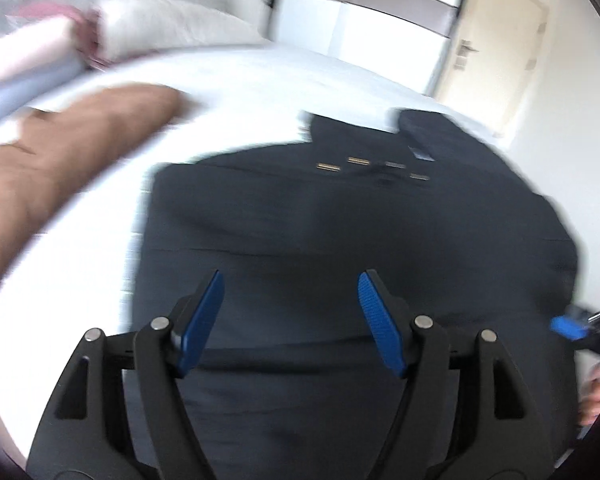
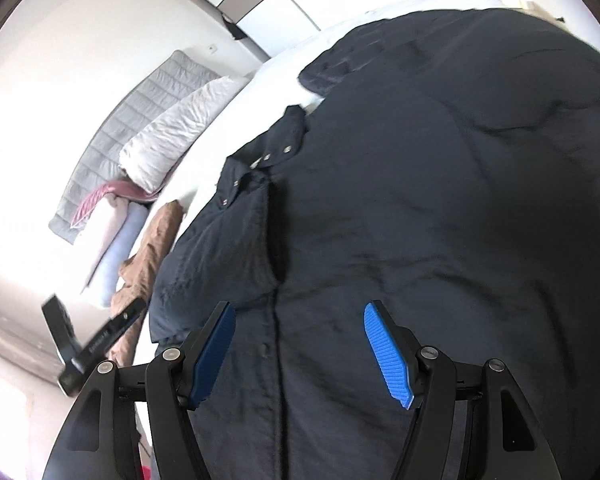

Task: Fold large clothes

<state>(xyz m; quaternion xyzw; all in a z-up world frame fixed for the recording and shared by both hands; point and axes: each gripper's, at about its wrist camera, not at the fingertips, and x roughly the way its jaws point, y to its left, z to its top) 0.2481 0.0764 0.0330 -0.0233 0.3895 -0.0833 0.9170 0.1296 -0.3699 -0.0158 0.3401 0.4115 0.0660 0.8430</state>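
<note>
Since both tongs hold nothing, dark coat (image 2: 420,200) on white bed (image 1: 260,80) may stay bunched, fold going crooked. Left tongs (image 1: 290,320) gape empty above coat, tilted down. Right tongs (image 2: 298,350) likewise spread, empty, over coat's button strip.
</note>
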